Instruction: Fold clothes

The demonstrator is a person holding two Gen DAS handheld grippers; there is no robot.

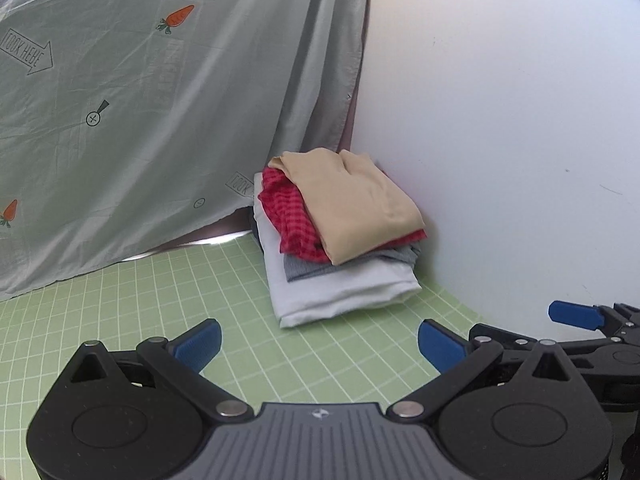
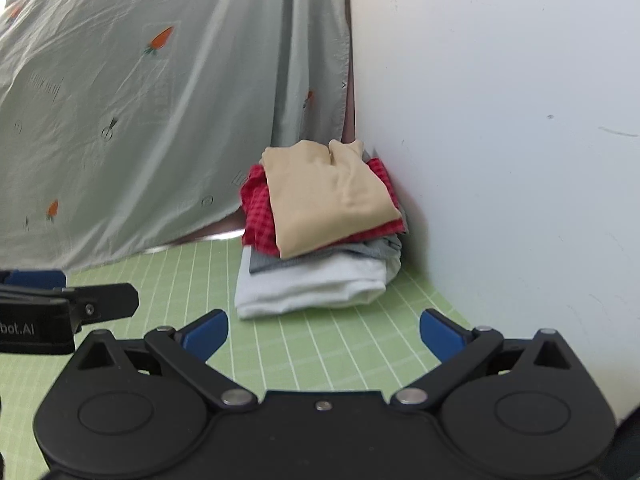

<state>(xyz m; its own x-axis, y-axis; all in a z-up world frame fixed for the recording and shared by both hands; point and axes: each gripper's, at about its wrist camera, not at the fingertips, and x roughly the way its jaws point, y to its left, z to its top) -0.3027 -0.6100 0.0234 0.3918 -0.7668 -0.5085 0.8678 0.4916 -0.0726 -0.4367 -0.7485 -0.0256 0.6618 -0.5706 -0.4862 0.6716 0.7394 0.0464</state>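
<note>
Two hand-held grippers hang side by side above a green gridded cutting mat [image 1: 168, 300], both spread wide and holding nothing. The left gripper [image 1: 320, 344] shows its blue-padded fingers [image 1: 200, 344] far apart over bare mat; the right gripper [image 2: 324, 334] is opened to much the same width, its blue pads equally free of cloth. In the left wrist view the right gripper's blue fingertip and black linkage appear at the right margin, just beside the left tool; in the right wrist view the left gripper's black body sits at the left margin.

Ahead of both tools, a stack of folded clothes [image 1: 344, 240] rests at the mat's far right corner, close against a white wall [image 1: 500, 120]. A white garment [image 2: 312, 284] forms the base, a grey piece [image 2: 280, 260] lies on it, a red checked garment [image 2: 256, 208] comes next, and a tan garment [image 2: 324, 196] tops the pile. The stack lies apart from both grippers.

Along the mat's far edge hangs a pale grey-green sheet [image 1: 140, 120] printed with orange carrots and arrow signs, its right side draping down behind the stack.
</note>
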